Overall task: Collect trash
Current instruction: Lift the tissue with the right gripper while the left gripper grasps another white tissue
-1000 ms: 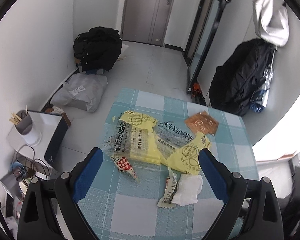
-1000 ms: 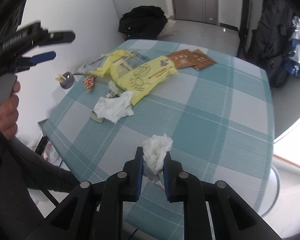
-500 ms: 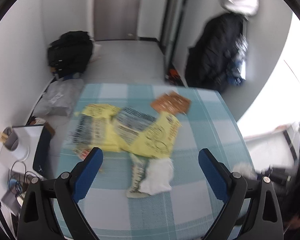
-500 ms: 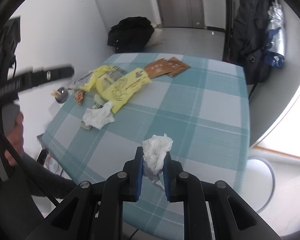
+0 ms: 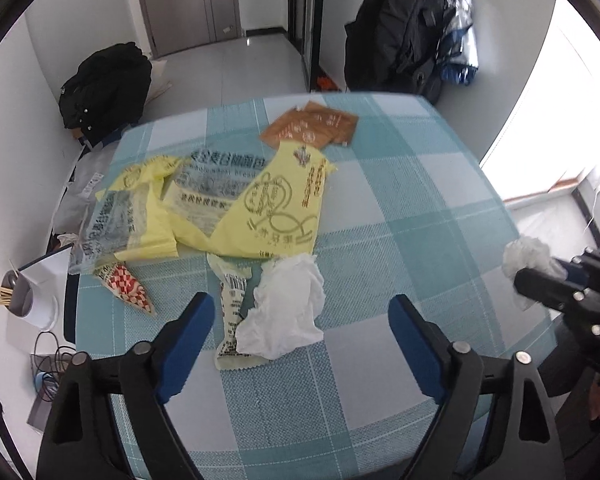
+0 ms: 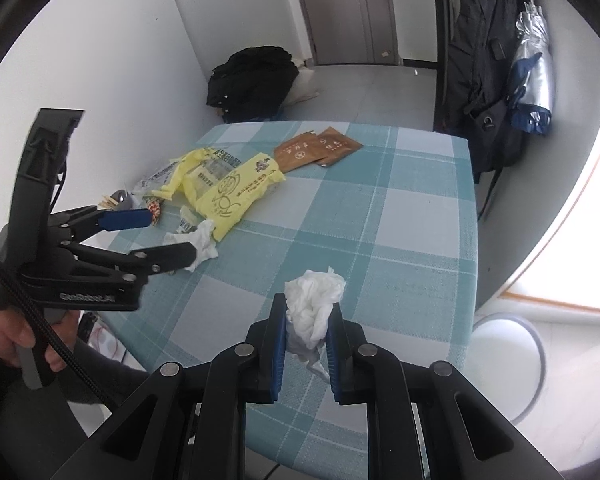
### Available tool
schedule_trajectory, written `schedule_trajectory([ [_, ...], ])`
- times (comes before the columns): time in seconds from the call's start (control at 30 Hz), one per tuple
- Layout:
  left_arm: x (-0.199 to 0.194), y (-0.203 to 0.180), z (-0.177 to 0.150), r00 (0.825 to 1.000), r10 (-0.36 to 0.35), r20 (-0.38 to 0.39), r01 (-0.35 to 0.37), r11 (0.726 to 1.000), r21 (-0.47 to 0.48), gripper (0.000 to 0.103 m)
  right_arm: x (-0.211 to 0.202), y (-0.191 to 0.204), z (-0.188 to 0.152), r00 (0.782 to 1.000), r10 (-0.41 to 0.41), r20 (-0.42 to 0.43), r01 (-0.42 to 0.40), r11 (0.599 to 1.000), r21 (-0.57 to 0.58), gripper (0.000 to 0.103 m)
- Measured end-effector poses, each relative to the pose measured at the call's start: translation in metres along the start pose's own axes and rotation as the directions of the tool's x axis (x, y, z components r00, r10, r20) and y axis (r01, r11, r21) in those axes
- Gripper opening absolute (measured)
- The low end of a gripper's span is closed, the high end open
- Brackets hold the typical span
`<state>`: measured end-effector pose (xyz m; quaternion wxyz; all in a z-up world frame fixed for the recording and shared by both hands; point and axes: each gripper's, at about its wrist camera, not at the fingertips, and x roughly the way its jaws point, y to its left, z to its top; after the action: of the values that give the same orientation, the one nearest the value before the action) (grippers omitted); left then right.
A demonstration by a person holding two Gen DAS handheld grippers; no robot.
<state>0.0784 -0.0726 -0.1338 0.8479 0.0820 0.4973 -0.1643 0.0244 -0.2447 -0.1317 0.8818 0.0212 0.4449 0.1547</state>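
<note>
Littering the table (image 5: 440, 208): two tissues, two brown sachets, two yellow wrappers.

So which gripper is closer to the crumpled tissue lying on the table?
Left. The left gripper, closing, hovers right over that tissue; the right gripper is off to the side, holding another tissue.

From my left camera, a tissue (image 5: 286, 308) lies on the table (image 5: 400, 208) between my left gripper's (image 5: 300, 336) closing fingers, untouched. A sachet (image 5: 232, 316) lies just left of it, wrappers (image 5: 228, 200) behind, packets (image 5: 312, 126) farther back. My right gripper (image 6: 307, 346), toward the table's right edge, clamps another tissue (image 6: 314, 306).
</note>
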Motion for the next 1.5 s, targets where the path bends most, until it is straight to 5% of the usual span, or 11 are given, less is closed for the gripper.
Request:
schedule_trajectory([
  [0.27,0.011,0.002,0.000,0.999,0.005,-0.034,-0.005,1.000,-0.013,0.069,0.003,-0.001,-0.001,1.000,-0.009,-0.009,0.009,1.000,0.003,0.017],
  [0.33,0.014,0.000,0.000,0.999,-0.014,-0.045,0.014,1.000,-0.009,0.053,0.003,-0.001,-0.001,1.000,-0.009,-0.010,0.009,1.000,0.004,0.017],
  [0.57,0.021,-0.003,0.000,0.997,-0.023,-0.071,0.023,1.000,0.003,0.033,0.004,-0.002,-0.001,1.000,-0.019,-0.013,0.019,1.000,0.007,0.017],
  [0.73,0.021,0.000,0.000,0.998,-0.030,-0.064,0.029,0.999,-0.020,0.007,0.005,-0.003,-0.002,1.000,-0.022,-0.015,0.022,1.000,0.012,0.017],
  [1.5,-0.009,0.008,-0.013,0.990,-0.132,-0.041,0.130,0.991,-0.037,0.003,0.002,0.016,0.000,1.000,-0.020,-0.003,0.020,1.000,-0.013,0.017],
])
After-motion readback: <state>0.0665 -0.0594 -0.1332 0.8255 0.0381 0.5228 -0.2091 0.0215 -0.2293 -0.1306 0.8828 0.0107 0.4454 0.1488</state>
